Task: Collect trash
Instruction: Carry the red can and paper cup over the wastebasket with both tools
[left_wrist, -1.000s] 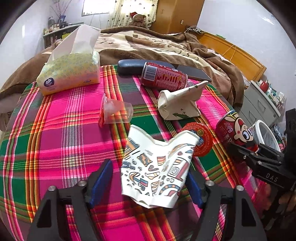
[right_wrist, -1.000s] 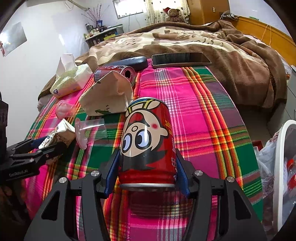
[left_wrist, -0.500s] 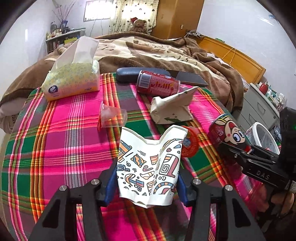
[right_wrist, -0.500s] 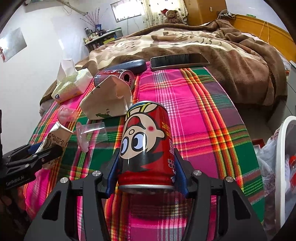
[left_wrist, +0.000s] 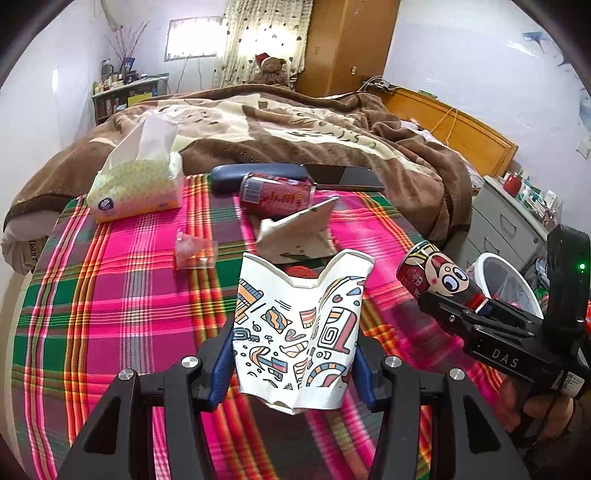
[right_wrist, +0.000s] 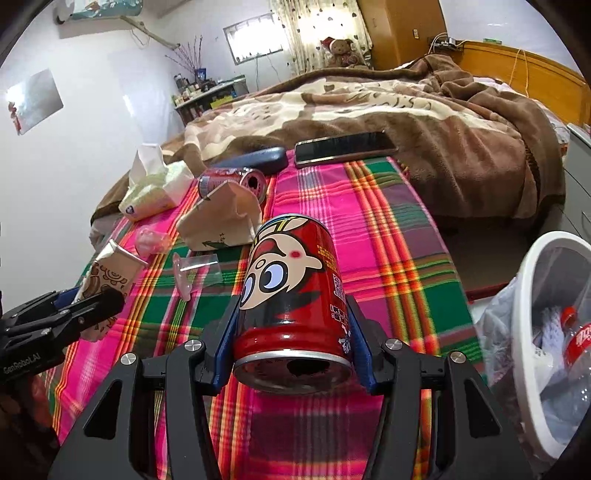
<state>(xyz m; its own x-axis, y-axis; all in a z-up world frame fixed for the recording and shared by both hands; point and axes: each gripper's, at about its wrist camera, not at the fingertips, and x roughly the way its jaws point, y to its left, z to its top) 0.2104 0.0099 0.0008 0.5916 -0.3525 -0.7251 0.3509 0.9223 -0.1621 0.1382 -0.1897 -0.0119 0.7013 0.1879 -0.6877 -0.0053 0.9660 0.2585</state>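
Bedroom setting; plaid-covered table (left_wrist: 110, 295) stands against a bed with a brown blanket (left_wrist: 295, 129), window and teddy bear at the top of both frames.

Left tool (left_wrist: 295, 363), lower centre of the left wrist view: clenched on a crushed patterned paper cup (left_wrist: 299, 332), blue pads pressing its two sides. The cup stands upright between the fingers with its torn rim up, apparently clear of the cloth.

Right tool (right_wrist: 293, 332), lower centre of the right wrist view: clenched on a red cartoon can (right_wrist: 291, 302), pads on either side near its base. The can is tilted with its bottom end toward the camera. Judgement: side grips suit both items, since each is light and narrow enough to span.

White trash bin (right_wrist: 535, 332) with a plastic liner sits at the right edge of the right wrist view, beside and below the table; a bottle already lies inside. Judgement: the can is near the bin and probably goes there next; the cup is farther off.

Left on the cloth, mid-frame: folded paper bag (left_wrist: 295, 236), second red can (left_wrist: 277, 194) on its side, clear plastic cup (left_wrist: 194, 253). Tissue pack (left_wrist: 136, 188), dark case (left_wrist: 255, 175) and phone (right_wrist: 345, 146) lie at the far edge, likely not trash.
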